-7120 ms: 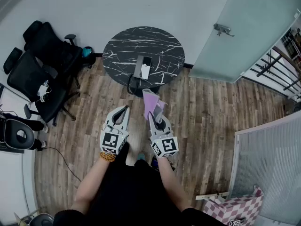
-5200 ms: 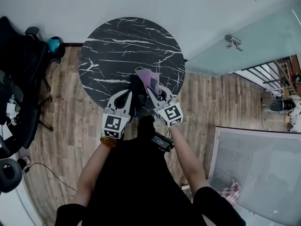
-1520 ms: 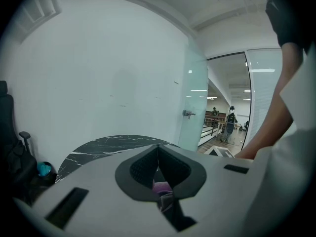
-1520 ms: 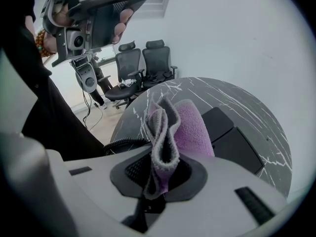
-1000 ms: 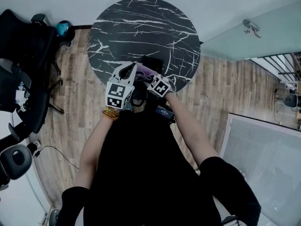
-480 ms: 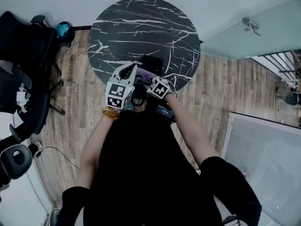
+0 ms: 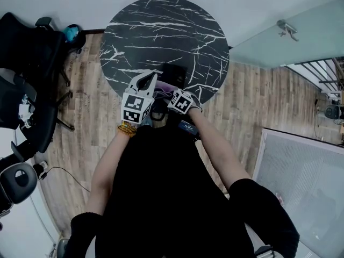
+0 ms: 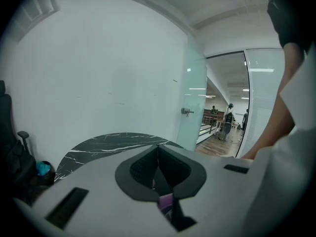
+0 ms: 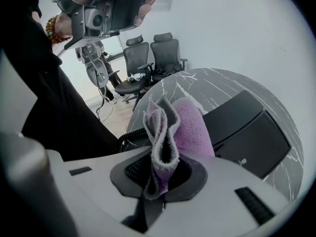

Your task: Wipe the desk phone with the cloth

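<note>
Barely a twitch since half a second back. Both tools stayed over the near edge of the marble table (image 7: 161, 31), a long way from seven seconds ago, when the person stood back on the wood floor. The right gripper (image 9: 159, 174) stayed clamped on the purple cloth (image 9: 185, 125), held up against the black desk phone (image 9: 247, 127).

From the head view the phone was mostly buried under the grippers, with just a dark corner poking out, and the right jaws sat hidden beneath their marker cube. The handset couldn't be made out.

The right gripper view gave what the head missed: the coiled cord (image 9: 129, 138) and the cloth's grey edge. The left gripper (image 8: 158, 154) pointed up at the wall, jaws pressed together on nothing.
</note>
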{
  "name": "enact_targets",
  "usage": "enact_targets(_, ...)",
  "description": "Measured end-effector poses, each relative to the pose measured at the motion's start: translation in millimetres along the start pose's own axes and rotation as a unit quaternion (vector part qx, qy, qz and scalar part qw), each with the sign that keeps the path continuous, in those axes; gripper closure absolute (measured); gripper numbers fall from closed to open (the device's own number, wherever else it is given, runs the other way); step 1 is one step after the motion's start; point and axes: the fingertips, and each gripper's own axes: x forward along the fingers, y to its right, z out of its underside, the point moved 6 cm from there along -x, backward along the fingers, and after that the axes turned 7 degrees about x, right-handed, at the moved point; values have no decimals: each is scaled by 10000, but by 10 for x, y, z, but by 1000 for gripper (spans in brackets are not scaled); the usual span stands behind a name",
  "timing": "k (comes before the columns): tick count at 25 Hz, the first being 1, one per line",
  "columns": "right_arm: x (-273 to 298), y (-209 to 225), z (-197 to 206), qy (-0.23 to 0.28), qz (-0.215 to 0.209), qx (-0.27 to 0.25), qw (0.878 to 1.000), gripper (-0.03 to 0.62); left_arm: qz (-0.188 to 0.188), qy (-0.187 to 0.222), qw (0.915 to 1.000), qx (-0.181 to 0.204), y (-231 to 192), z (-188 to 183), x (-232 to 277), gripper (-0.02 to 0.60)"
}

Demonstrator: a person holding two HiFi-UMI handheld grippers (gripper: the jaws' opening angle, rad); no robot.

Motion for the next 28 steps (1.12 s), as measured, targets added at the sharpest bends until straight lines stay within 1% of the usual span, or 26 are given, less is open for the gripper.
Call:
enact_targets(15, 51, -80, 52, -70, -188, 156, 9997, 540, 34, -19, 10000, -3, 16, 19, 18, 568)
enact_targets(20, 60, -59, 55, -18, -214, 267, 9994, 540, 24, -40, 10000, -17, 16, 36, 13, 568)
enact_targets(22, 67, -30, 54, 20, -397, 496, 9980, 540, 21, -40, 10000, -19, 20, 40, 14, 568)
enact_targets(23, 62, -11, 57, 52, -566, 695, 9960, 540, 20, -31, 10000, -19, 22, 35, 15, 568)
enact_targets(26, -57, 72, 13, 385, -1151, 1360, 9832, 539, 5, 2, 10000, -18, 15, 13, 6, 568)
enact_targets(28, -194, 147, -42, 600, -1386, 1497, 9771, 540, -9, 2, 10000, -31, -1, 13, -2, 568)
